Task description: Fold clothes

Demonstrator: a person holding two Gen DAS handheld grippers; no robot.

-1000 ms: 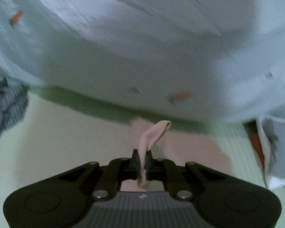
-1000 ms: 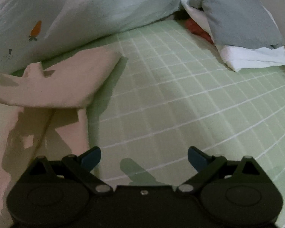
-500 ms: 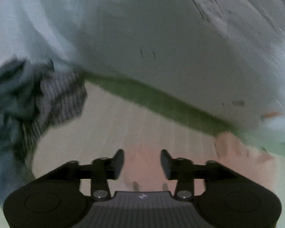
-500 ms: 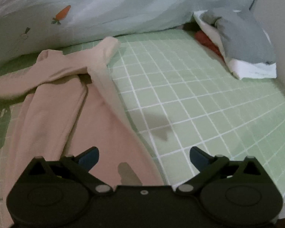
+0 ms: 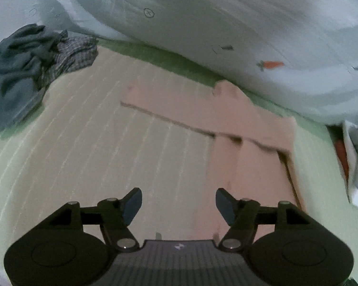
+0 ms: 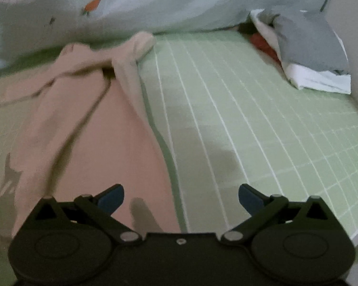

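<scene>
- Left wrist view: the left gripper (image 5: 177,206) hangs above the bed with its jaws spread; they have just been opening, and nothing sits between the blue pads (image 5: 131,205).
- Beyond those fingers the pink garment (image 5: 245,143) lies flat on the green grid sheet (image 5: 59,143), one sleeve stretched toward the left of the picture and the body running down toward the camera.
- A crumpled heap of dark clothes (image 5: 26,71), bluish-grey with a checked piece, sits on the sheet at upper left, well apart from the pink piece.
- A pale quilt (image 5: 226,23) printed with small carrots bulges across the top; the view is somewhat blurred.
- Right wrist view: the right gripper (image 6: 181,199) also stands released, jaws wide and empty, its left pad over the pink garment (image 6: 102,128) and its right pad over bare green grid sheet (image 6: 250,109).
- The garment's sleeve end curls up close under the pale quilt (image 6: 179,2).
- At upper right a folded stack (image 6: 317,64), grey on top of white, rests at the sheet's far edge, with something red tucked behind it.
</scene>
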